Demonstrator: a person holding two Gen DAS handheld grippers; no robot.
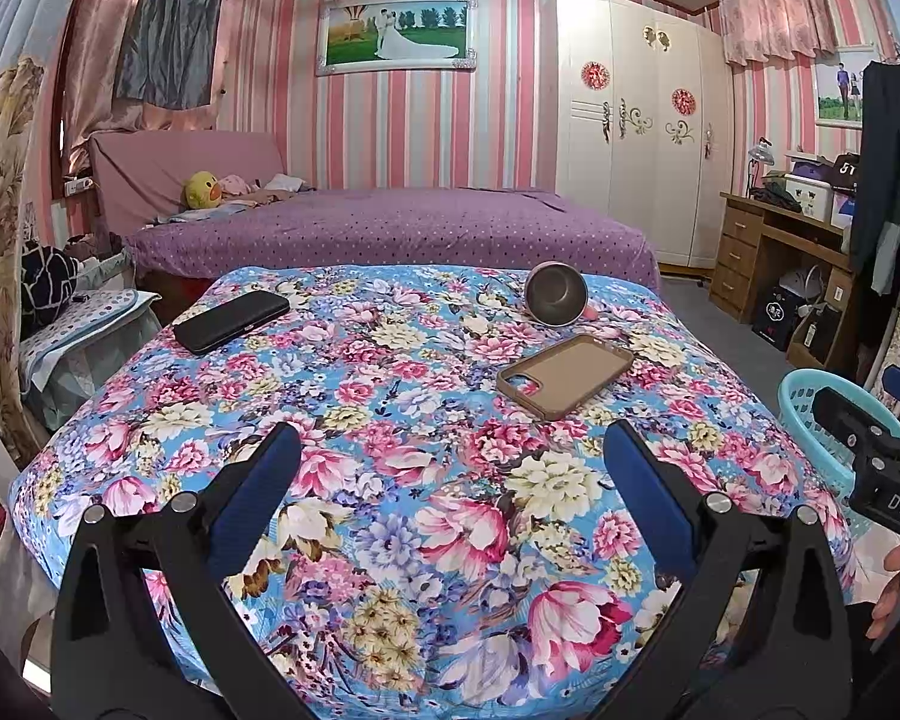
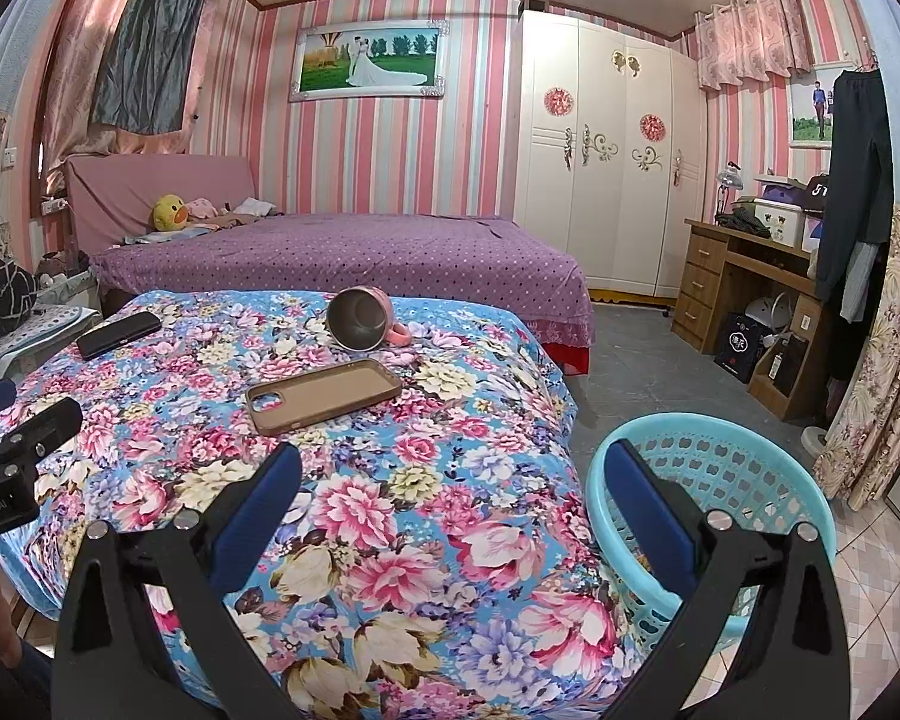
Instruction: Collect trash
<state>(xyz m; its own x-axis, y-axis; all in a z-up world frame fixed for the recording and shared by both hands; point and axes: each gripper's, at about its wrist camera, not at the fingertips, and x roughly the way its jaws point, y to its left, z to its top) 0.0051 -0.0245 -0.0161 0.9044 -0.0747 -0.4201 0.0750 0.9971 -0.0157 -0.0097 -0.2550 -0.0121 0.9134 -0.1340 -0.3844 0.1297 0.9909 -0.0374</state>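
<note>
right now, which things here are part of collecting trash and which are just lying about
Part of the job:
- brown phone case
- tipped-over pink mug
- black phone
- blue basket beside the floral table
- both open claws: left claw, right claw

Just lying about:
- yellow duck plush on the purple bed
- desk

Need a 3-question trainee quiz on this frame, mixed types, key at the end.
1. True or false: the pink mug stands upright on the floral cloth.
2. Which lies nearer the mug? A) brown phone case B) black phone
3. Fill in: the blue basket sits off the table's ____ side.

Key: 1 false, it lies on its side. 2 A. 3 right.
</note>
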